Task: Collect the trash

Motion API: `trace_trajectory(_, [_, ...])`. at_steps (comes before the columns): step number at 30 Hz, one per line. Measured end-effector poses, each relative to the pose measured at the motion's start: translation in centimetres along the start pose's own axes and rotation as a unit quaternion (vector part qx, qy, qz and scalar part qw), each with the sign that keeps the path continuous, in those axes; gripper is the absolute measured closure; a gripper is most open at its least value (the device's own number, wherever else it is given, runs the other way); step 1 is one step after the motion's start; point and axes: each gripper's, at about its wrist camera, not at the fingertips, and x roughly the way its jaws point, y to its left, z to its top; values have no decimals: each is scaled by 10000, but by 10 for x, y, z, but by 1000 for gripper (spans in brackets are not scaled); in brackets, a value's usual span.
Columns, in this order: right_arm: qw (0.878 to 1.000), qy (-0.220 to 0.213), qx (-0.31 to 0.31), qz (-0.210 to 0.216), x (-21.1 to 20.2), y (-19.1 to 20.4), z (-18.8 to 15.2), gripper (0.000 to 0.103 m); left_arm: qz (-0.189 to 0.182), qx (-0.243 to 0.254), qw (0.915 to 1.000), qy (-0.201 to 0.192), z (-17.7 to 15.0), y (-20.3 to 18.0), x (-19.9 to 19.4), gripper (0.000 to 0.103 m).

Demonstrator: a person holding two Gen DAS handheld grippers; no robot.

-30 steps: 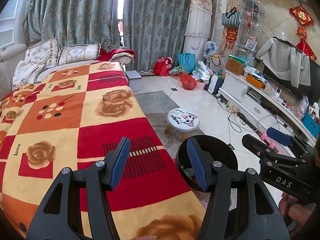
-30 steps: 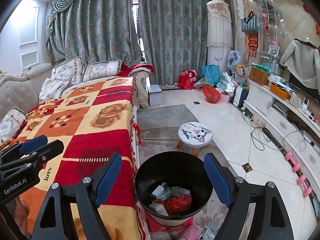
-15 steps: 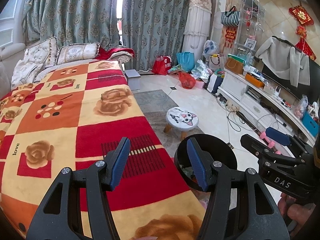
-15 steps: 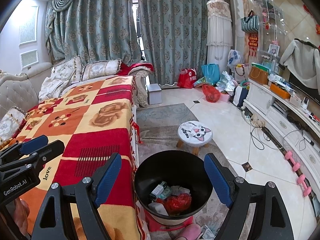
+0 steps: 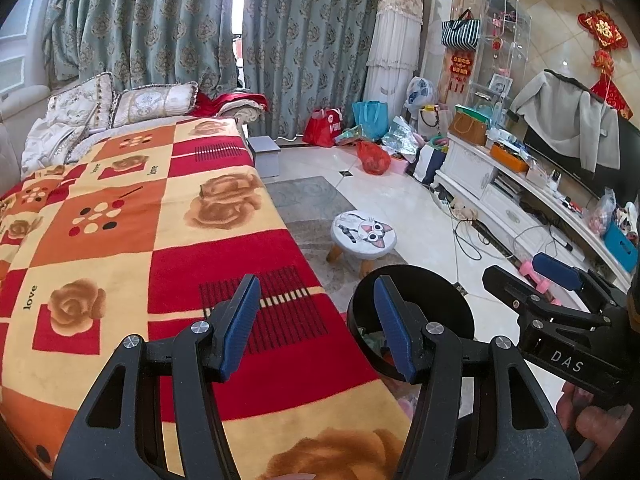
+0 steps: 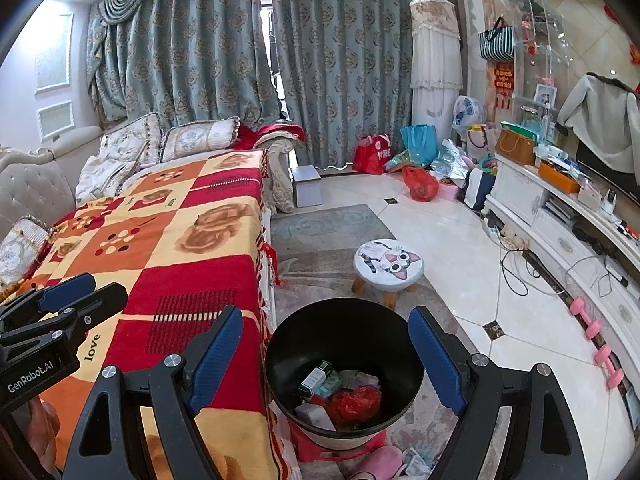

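A round black trash bin stands on the floor beside the sofa; its rim also shows in the left wrist view. Inside lie a crumpled red wrapper, a small carton and other scraps. My right gripper hangs open above the bin, its blue pads wide apart with nothing between them. My left gripper is open and empty too, over the edge of the red, orange and yellow blanket. Each gripper shows at the edge of the other's view.
A small cat-face stool stands just beyond the bin on a grey rug. Bags pile up by the curtains. A white TV cabinet runs along the right wall, with pink dumbbells and cables on the floor. A pink slipper lies below the bin.
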Motion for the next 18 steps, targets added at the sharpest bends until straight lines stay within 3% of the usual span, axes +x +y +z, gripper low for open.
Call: trace_trajectory(18, [10000, 33, 25, 6, 2, 0, -1, 20, -9, -9, 10000, 13, 0, -1, 0, 45])
